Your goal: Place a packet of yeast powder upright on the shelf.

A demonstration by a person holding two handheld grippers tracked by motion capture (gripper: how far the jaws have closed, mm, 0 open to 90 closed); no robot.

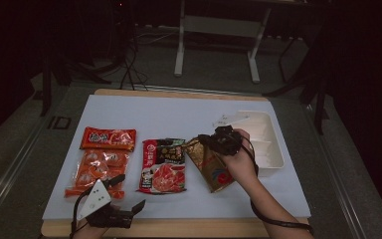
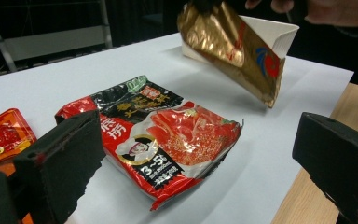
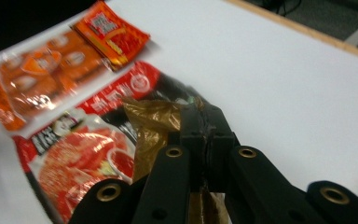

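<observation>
Gripping the top edge of a gold packet, the right gripper has its jaws closed tight on the crinkled foil, and the packet hangs clear of the table, tilted, its lower end below and nearer the person than the jaws. Judged from this, the pick-up is done; the carry and the set-down remain. A white tray sits just beyond and to the outer side of the right jaws and looks like the likely destination, though that is only an inference; its interior appears bare apart from pale dividers. The left gripper rests near the table's front edge with its jaws spread wide and nothing between them. Ahead of those open jaws lies a red soup-base packet, flat on the table and untouched. Off to their left side lie an orange snack bag and, past it, a small red sachet, both likewise unhandled. Three items therefore appear outstanding.
</observation>
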